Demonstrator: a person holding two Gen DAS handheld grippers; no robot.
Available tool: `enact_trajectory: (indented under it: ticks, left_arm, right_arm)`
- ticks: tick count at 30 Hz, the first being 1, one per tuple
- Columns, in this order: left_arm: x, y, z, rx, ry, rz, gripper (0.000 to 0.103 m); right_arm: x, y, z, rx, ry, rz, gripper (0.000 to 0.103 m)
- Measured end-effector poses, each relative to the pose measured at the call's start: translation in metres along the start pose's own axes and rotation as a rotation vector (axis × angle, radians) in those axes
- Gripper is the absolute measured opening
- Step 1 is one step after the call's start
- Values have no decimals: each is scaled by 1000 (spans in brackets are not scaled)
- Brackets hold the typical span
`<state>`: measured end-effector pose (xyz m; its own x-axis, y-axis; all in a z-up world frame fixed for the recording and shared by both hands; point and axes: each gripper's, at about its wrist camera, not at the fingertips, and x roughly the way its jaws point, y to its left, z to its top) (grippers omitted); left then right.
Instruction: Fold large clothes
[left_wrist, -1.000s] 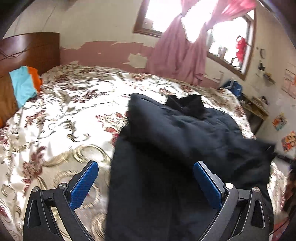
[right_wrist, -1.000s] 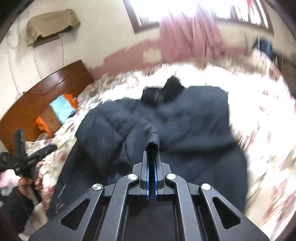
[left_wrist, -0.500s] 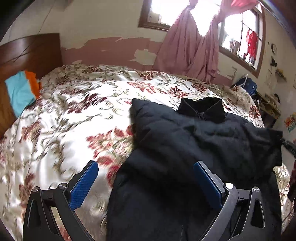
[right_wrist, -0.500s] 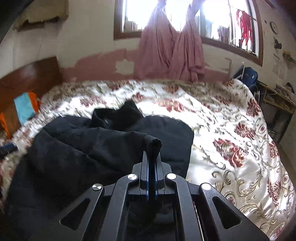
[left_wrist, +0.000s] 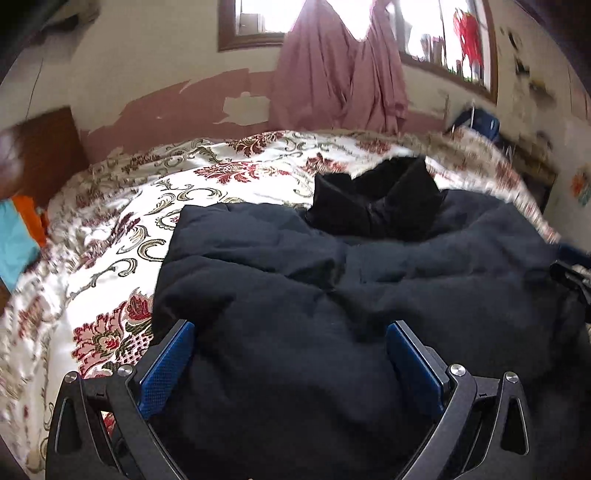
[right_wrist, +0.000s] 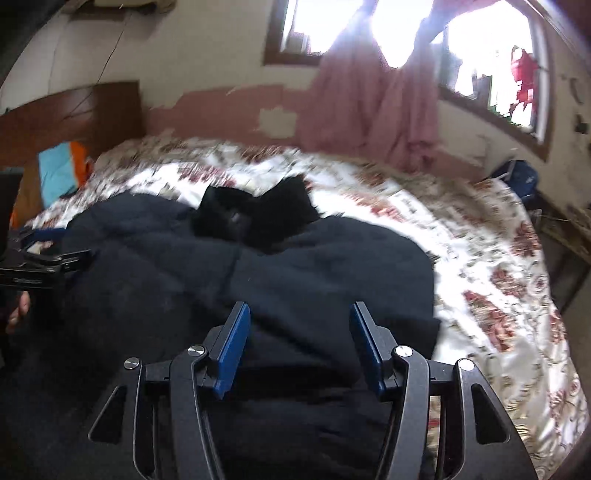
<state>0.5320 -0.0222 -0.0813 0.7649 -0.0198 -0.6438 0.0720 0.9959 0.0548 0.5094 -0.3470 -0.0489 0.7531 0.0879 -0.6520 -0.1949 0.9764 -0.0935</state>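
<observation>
The coat (left_wrist: 332, 288) is a dark, padded thing lying on the bed (left_wrist: 122, 229), its long axis running from the near edge of the bed toward the far edge under the window (right_wrist: 369, 29). Its collar (left_wrist: 376, 199) stands up at the far end and points at the curtain (left_wrist: 340, 74); the hem end is nearest the cameras and runs out of view below. In the left wrist view the coat's left side lies on the bedspread with a broad strip of flowered cloth bare between it and the headboard (left_wrist: 40, 147); in the right wrist view bare bedspread spreads to the right of it, out to the bed's right edge. Folds and creases cross the body of the coat; how its sleeves lie I cannot tell.

The left gripper (left_wrist: 291, 362) hangs over the near part of the coat, tilted down toward it, jaws spread wide and holding nothing; coat cloth fills the gap behind them, but the blue pads (left_wrist: 166, 365) do not press on it. It shows again at the left edge of the right wrist view, with part of a hand (right_wrist: 18, 310) below it.

The right gripper (right_wrist: 301, 349) also points down at the coat, toward its right side. Its jaws have just been opening and now stand about half apart, with coat behind them but nothing pinched.

A blue and orange cloth (right_wrist: 62, 173) lies by the headboard.
</observation>
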Motion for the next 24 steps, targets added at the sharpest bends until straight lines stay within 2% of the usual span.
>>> enact_trajectory:
  ticks: [2, 4, 10, 19, 22, 24]
  left_arm:
    - [8, -9, -7, 64, 6, 48, 103]
    - [11, -12, -12, 82, 0, 58, 103]
    - [28, -18, -15, 107, 53, 80, 103]
    - [40, -34, -24, 177, 42, 176, 103]
    - [36, -32, -22, 168, 39, 157, 103]
    - [28, -23, -18, 140, 43, 99, 103]
  right_arm:
    - [17, 2, -10, -11, 46, -6, 51]
    - [29, -1, -16, 16, 73, 18, 51]
    - [43, 8, -26, -23, 96, -10, 51]
    - [57, 18, -31, -73, 141, -61, 51]
    - [50, 12, -30, -52, 131, -31, 52]
    - [41, 4, -25, -22, 125, 38, 60]
